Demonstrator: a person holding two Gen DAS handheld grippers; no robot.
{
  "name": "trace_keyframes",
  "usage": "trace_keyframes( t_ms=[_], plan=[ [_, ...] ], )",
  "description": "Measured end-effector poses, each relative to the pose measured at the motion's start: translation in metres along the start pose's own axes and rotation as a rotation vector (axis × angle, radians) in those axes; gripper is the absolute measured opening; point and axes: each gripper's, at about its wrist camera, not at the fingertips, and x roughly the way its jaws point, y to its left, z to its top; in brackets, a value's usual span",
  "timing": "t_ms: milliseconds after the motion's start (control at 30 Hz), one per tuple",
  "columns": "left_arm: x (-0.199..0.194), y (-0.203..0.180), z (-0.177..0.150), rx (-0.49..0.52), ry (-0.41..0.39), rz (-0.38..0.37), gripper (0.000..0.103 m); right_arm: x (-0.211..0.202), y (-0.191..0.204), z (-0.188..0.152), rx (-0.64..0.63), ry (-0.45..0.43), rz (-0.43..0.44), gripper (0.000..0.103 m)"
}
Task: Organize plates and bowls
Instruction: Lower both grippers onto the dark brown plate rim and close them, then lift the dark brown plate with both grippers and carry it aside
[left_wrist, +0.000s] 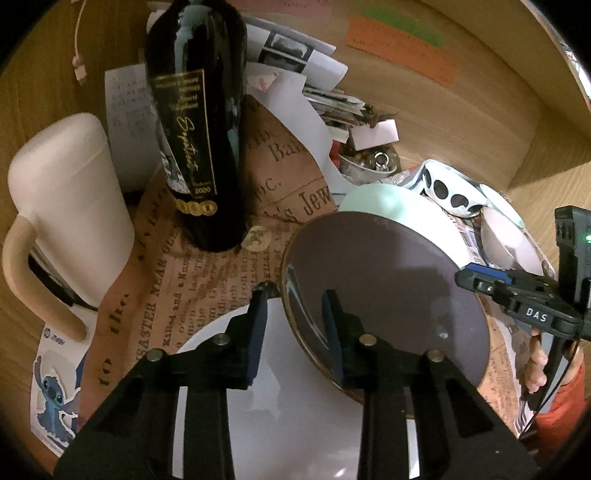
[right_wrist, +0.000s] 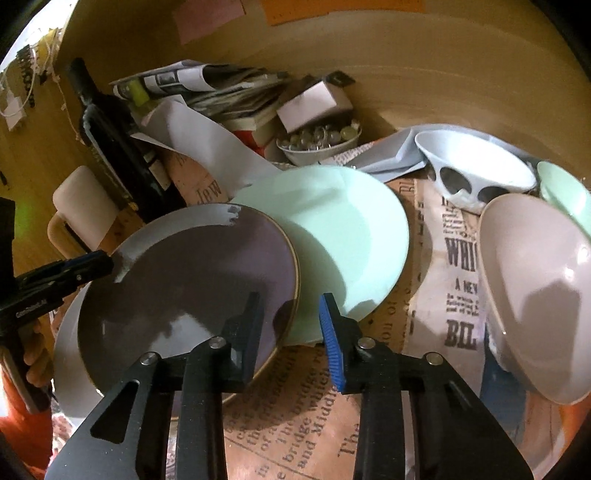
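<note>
A dark purple plate (left_wrist: 391, 295) with a gold rim lies partly over a white plate (left_wrist: 273, 384) and a mint plate (right_wrist: 351, 236). My left gripper (left_wrist: 295, 306) straddles its left rim, one finger outside and one over the plate, with a gap still showing beside the rim. My right gripper (right_wrist: 291, 310) straddles the opposite rim of the purple plate (right_wrist: 192, 288) the same way, its blue pad standing off the edge. Each gripper shows in the other's view: right gripper (left_wrist: 469, 277), left gripper (right_wrist: 101, 260).
A dark wine bottle (left_wrist: 199, 129) and a white mug (left_wrist: 62, 206) stand to the left on newsprint wrapping paper (left_wrist: 207, 269). At the right lie a spotted white bowl (right_wrist: 476, 166), a beige bowl (right_wrist: 535, 295) and a mint bowl (right_wrist: 565, 195). Stacked papers and a small bowl of pins (right_wrist: 317, 144) fill the back.
</note>
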Motion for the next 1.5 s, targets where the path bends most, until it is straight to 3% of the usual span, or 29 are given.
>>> trace_keyframes(
  t_ms=[200,400,800,1500],
  plan=[
    [0.005,-0.001,-0.001,0.0,0.031,-0.02,0.019,0.008,-0.002,-0.001,0.012,0.025,0.02,0.023],
    [0.005,-0.001,0.0,-0.008,0.042,-0.029,0.019,0.015,0.001,-0.001,0.013,0.048,0.061,0.023],
    [0.006,-0.004,-0.001,-0.02,0.045,-0.001,0.019,0.005,0.009,-0.002,-0.015,-0.006,0.027,0.022],
    [-0.019,-0.024,-0.008,-0.014,-0.025,0.0,0.019,-0.025,0.011,-0.01,0.007,-0.066,0.009,0.022]
  ],
)
